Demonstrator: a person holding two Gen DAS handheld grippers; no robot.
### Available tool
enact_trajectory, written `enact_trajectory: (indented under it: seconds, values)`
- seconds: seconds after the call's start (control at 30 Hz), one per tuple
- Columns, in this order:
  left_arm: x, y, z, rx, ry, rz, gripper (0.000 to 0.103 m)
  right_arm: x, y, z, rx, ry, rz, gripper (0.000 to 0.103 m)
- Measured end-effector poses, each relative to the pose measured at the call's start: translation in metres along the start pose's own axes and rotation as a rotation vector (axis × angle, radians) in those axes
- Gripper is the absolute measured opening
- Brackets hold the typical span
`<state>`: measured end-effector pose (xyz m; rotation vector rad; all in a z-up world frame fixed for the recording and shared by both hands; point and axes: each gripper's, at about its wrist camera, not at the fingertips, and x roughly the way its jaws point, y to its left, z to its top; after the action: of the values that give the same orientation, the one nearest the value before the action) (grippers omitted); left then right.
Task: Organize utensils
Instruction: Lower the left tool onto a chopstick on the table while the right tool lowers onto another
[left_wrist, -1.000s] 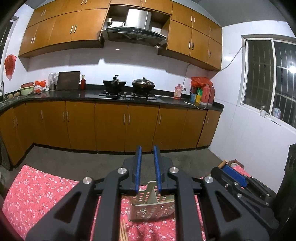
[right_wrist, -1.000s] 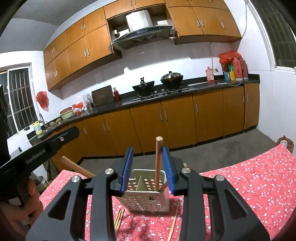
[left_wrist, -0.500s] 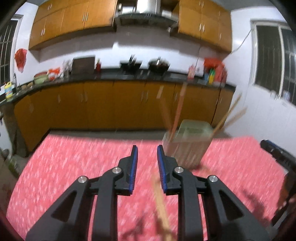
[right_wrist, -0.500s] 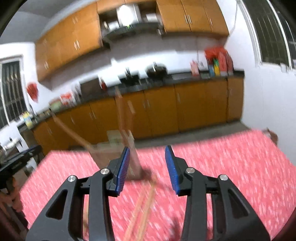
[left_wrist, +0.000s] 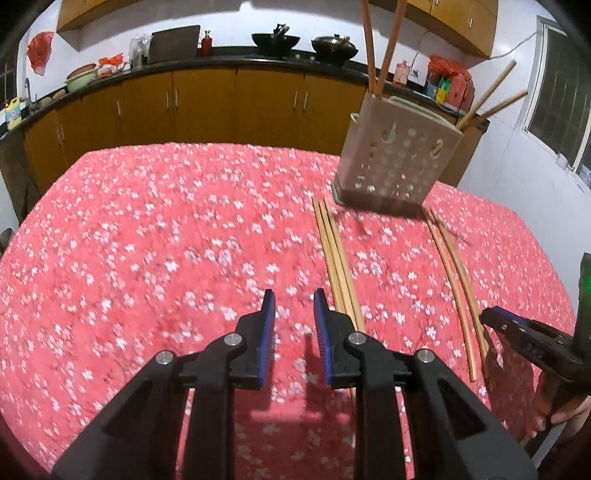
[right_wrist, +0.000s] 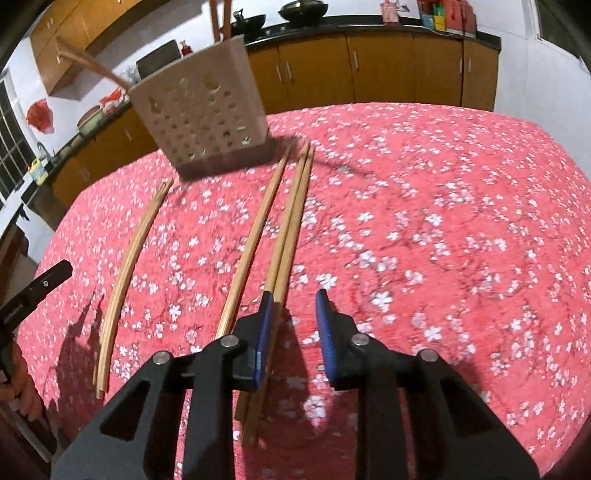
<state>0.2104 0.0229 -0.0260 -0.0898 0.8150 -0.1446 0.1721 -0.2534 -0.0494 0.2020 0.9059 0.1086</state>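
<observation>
A beige perforated holder (left_wrist: 395, 158) stands on the red flowered tablecloth (left_wrist: 147, 240) with several chopsticks upright in it. My left gripper (left_wrist: 293, 299) hangs low over the cloth, open by a narrow gap and empty. A bundle of loose chopsticks (left_wrist: 336, 266) lies just right of it, and another pair (left_wrist: 454, 280) lies farther right. In the right wrist view the holder (right_wrist: 203, 110) is at the far left. My right gripper (right_wrist: 294, 299) is open with its jaws closing on nothing. A chopstick pair (right_wrist: 291, 221) runs under its left finger, beside a single chopstick (right_wrist: 255, 236).
A curved chopstick pair (right_wrist: 125, 266) lies near the cloth's left edge, by the other gripper (right_wrist: 33, 291) and a hand. Beyond the table run wooden cabinets (left_wrist: 203, 107) and a dark counter with pots. The cloth (right_wrist: 443, 221) to the right of the chopsticks bears nothing.
Both grippers have dropped from above the holder towards the tablecloth and tilted down. The chopstick that stood between the right jaws is gone from them, and those jaws have narrowed.
</observation>
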Motion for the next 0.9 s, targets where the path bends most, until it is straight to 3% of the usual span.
enact_trajectory:
  seconds: [0.3, 0.37, 0.53, 0.9]
  values:
    - [0.011, -0.012, -0.006, 0.016, 0.041, -0.033, 0.022, 0.004, 0.012, 0.004, -0.077, -0.005, -0.074, 0.017]
    - [0.014, -0.015, -0.008, 0.016, 0.054, -0.051, 0.022, 0.005, 0.011, 0.005, -0.094, -0.009, -0.102, 0.009]
    - [0.02, -0.02, -0.014, 0.015, 0.086, -0.086, 0.017, 0.003, -0.018, 0.012, 0.02, -0.028, -0.178, 0.008]
    - [0.029, -0.032, -0.023, 0.069, 0.117, -0.071, 0.013, -0.001, -0.029, 0.01, 0.025, -0.037, -0.175, 0.008]
